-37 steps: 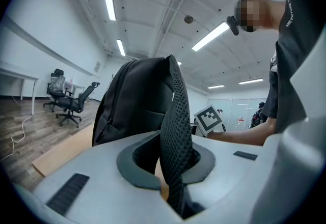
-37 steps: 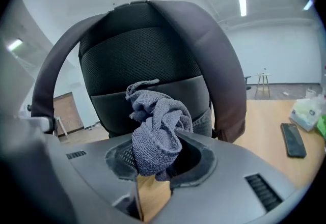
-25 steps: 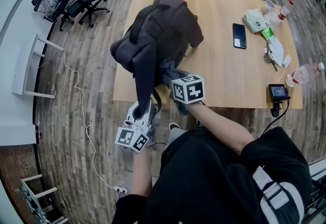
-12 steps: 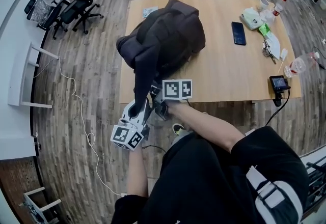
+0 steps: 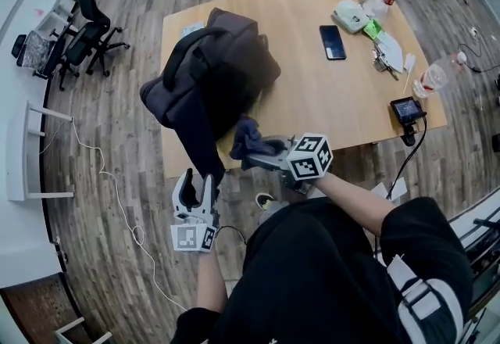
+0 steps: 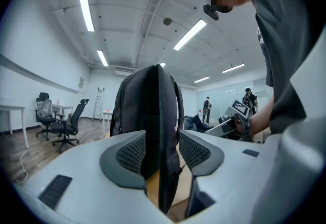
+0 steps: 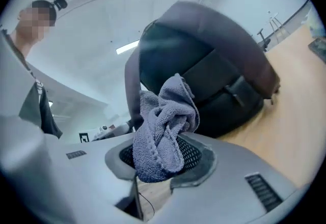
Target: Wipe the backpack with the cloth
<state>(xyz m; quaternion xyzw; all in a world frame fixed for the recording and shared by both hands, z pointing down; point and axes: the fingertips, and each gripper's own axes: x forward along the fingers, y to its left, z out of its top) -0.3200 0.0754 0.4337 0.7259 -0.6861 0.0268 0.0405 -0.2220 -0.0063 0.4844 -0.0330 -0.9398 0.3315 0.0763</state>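
Note:
A dark backpack (image 5: 215,73) sits on the front left corner of the wooden table (image 5: 328,100). One strap (image 5: 205,148) hangs down past the table edge. My left gripper (image 5: 197,180) is below it, jaws just opened. In the left gripper view the strap (image 6: 165,167) hangs loose between the pads of the left gripper (image 6: 159,149), with the backpack (image 6: 147,101) upright behind. My right gripper (image 5: 254,155) is shut on a grey-blue cloth (image 5: 244,137) at the backpack's lower front. In the right gripper view the bunched cloth (image 7: 163,126) stands in front of the backpack (image 7: 204,65).
On the table's right half lie a phone (image 5: 331,42), a tissue pack (image 5: 351,16), a plastic bottle (image 5: 433,78) and a small screen device (image 5: 406,109). Office chairs (image 5: 86,37) stand at the far left. A cable (image 5: 117,186) runs along the floor.
The left gripper's jaws have opened and let go of the strap, which now hangs free between them. The right gripper with the cloth has drawn back from under the backpack towards the table's front edge.

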